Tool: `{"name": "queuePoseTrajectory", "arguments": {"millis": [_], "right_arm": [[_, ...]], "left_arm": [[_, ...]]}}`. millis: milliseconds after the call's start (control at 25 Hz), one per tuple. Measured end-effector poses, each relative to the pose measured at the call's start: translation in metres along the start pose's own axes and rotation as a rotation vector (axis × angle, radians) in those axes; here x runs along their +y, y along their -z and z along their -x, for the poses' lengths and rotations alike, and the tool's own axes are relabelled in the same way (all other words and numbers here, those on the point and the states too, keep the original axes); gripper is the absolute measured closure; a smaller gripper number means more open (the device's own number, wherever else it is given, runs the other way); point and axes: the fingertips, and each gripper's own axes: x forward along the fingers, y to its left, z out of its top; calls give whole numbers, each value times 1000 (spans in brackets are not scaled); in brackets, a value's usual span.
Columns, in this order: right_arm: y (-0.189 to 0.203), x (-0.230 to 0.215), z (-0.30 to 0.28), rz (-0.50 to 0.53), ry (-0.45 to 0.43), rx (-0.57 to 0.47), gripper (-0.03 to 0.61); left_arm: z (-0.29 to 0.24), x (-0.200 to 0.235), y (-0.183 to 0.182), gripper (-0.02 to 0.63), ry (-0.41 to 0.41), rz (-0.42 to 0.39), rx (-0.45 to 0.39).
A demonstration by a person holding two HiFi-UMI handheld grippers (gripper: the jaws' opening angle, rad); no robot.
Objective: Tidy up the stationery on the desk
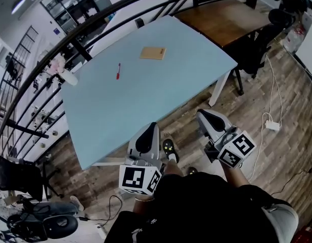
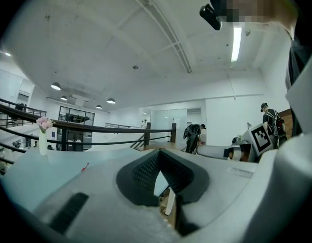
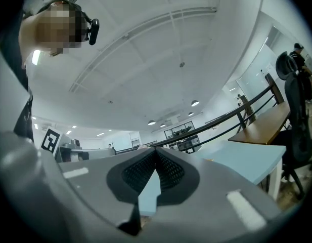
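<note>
**Both grippers wait short of the desk, and the pen lies ahead on the left**

The left gripper [image 1: 152, 127] and the right gripper [image 1: 201, 114] are both held in front of the near edge of the light blue desk [image 1: 145, 97]. Neither one is over the top yet. Each gripper's own view shows its two dark ribbed pads meeting at the tip. So both pairs of jaws are closed together, and nothing is between them.

The thin red pen [image 1: 118, 71] lies on the left half of the desk, about midway between the near edge and the far edge. Its long side runs roughly from the near edge toward the far edge. It sits ahead of the left gripper and a little to that gripper's left. The flat brown paper pad [image 1: 152, 53] lies further on, close to the far edge. The left gripper looks nearer to the pen, so it probably has the easier reach. Its jaws would have to open first, and they would need to close across the pen's thin sides.

The head view alone shows both things and both grippers at once. The left gripper view shows the pen only as a tiny red mark. It also shows a white vase with pink flowers [image 2: 43, 134] at the desk's left edge. The right gripper view shows a piece of the blue top and a brown wooden table [image 3: 262, 123] past it, but no pen.
</note>
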Motion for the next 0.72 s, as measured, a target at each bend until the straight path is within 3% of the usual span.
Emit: {"name": "queuePoseTrajectory", "arguments": {"millis": [120,720], "right_arm": [[4,-4,-22,7,-8,19,575],[14,-38,-118,44,5,75,575]], "left_arm": [[-9,19,-2,615,5,24,-31],[-68,111,8,615,6,50,22]]}}
